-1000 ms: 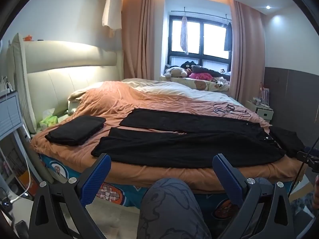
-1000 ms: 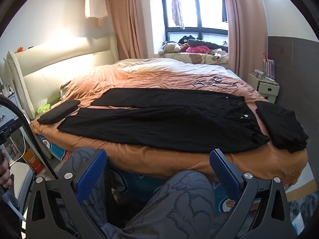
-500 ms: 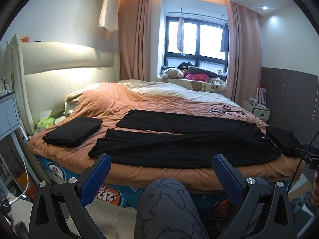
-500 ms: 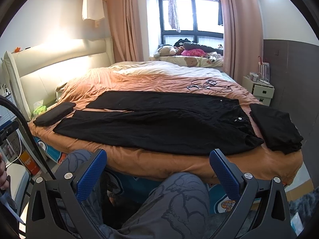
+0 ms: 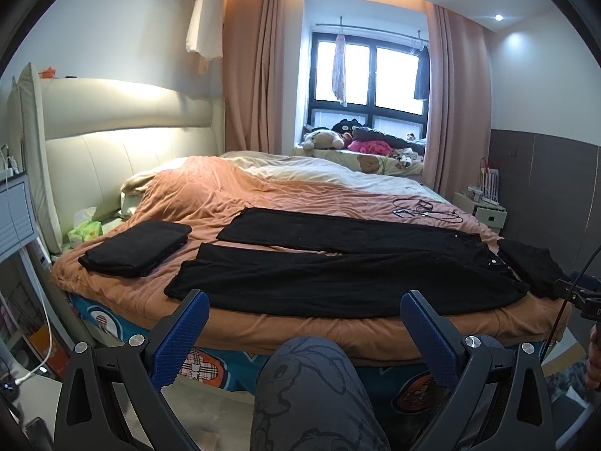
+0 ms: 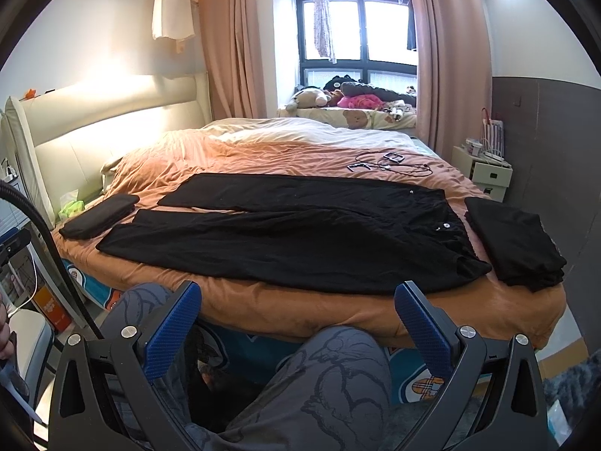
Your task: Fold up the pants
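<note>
Black pants (image 5: 349,270) (image 6: 300,233) lie flat across the orange bed cover, legs spread toward the left, waist with buttons at the right. My left gripper (image 5: 304,334) hangs open in front of the bed's near edge, short of the pants, above a person's grey patterned knee (image 5: 311,383). My right gripper (image 6: 296,323) is likewise open, empty, before the near edge. Nothing sits between either pair of blue fingers (image 6: 172,330).
A folded black garment (image 5: 135,248) lies left of the pants by the headboard; another folded black pile (image 6: 514,240) sits at the right end. Cables and phones (image 6: 387,163) rest on the far side. A white nightstand (image 6: 482,173) stands right.
Both grippers have tilted slightly upward, so the bed and pants sit a little lower in each view. Nothing on the bed has moved.
</note>
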Motion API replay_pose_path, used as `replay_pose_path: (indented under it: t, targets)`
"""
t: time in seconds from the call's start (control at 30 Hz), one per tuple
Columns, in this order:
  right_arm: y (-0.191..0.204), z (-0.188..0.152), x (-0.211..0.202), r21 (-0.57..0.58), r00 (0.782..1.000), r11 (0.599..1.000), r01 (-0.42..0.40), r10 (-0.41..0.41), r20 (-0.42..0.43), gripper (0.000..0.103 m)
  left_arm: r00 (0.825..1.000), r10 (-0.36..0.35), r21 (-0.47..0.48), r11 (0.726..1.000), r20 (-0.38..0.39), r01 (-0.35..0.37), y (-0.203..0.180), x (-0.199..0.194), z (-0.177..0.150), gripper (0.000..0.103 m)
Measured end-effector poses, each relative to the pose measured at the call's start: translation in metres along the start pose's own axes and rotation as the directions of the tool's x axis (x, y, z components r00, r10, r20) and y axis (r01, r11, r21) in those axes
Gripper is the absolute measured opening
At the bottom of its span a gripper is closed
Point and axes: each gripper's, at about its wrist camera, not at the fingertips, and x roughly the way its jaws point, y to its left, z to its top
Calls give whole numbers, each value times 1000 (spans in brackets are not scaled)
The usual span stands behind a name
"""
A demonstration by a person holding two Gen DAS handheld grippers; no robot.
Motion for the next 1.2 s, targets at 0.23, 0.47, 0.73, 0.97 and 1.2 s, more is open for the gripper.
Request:
replay_pose_path:
  t: [0.23, 0.47, 0.73, 0.97, 1.2]
  targets:
    - [2, -2, -1, -7, 1000, 1000, 11, -11, 5, 103, 1000, -1, -1, 1000, 0, 1, 0, 0, 0, 103]
    - [2, -2, -2, -9, 1000, 1000, 10, -10, 7, 103, 1000, -2, -2, 1000, 2, 2, 1, -2, 0, 103]
    - [2, -3, -3, -12, 1000, 1000, 23, -23, 10, 103, 1000, -3, -1, 1000, 1, 3, 1, -2, 0, 103]
    - [3, -1, -3, -10, 999, 999, 34, -34, 12, 103, 1000, -5, -3, 1000, 2, 5, 0, -3, 0, 103]
    - [4, -2, -6, -28, 999, 998, 50, -49, 20, 103, 1000, -6, -5, 1000, 1, 6, 1, -3, -1, 103]
